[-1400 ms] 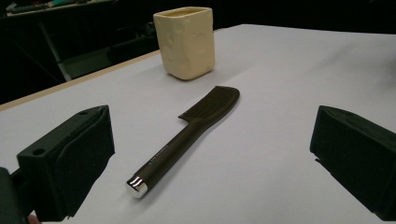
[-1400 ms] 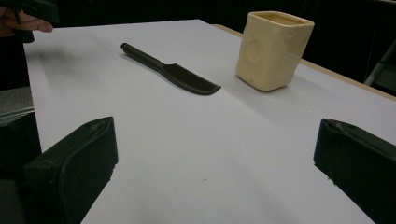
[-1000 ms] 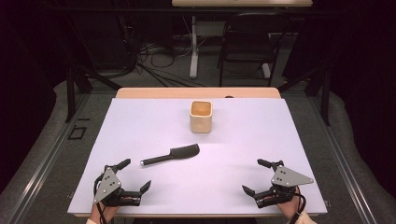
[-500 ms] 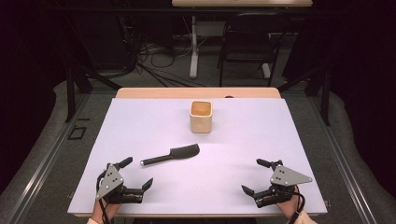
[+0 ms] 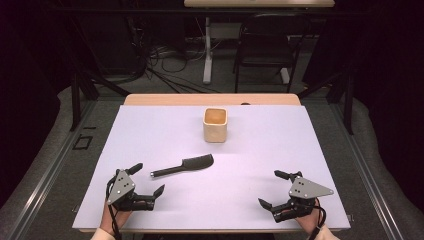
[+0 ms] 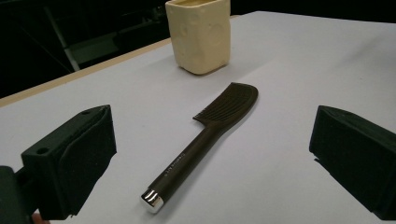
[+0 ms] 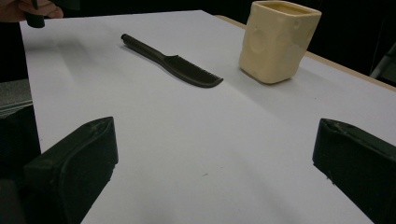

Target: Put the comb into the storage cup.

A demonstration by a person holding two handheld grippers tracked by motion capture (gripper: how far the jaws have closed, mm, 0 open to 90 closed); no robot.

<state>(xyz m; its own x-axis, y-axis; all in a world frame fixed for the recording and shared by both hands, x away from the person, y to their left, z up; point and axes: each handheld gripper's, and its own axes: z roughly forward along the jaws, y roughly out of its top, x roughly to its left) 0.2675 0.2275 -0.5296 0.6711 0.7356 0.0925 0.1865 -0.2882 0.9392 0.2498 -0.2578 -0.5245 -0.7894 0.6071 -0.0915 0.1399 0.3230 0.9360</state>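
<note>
Surface: white sheet [image 5: 280, 150] over a wooden table, dark room with cables and a chair behind.
Change: left gripper [image 5: 150, 190] edged slightly toward 1 o'clock compared with a second ago; right gripper [image 5: 272, 192] unmoved; comb and cup unshifted.
Meaning: likely the opening of a reach for the comb [image 5: 184, 166]; no contact yet, grasp not begun.
Comb position: flat on the sheet, left of centre, just beyond the left gripper at its 1 o'clock; well apart from the right gripper.
Comb axis: long axis from 8 o'clock to 2 o'clock in the high view; silver-capped handle end [image 6: 152, 199] nearest the left gripper, toothed head [image 6: 231, 105] toward the cup.
Cup: cream square cup [image 5: 215, 124], upright, at 12 o'clock, apart from the comb.
Left tongs: released, jaws spread wide, nothing between.
Right tongs: released, jaws spread wide, idle near 5 o'clock.
</note>
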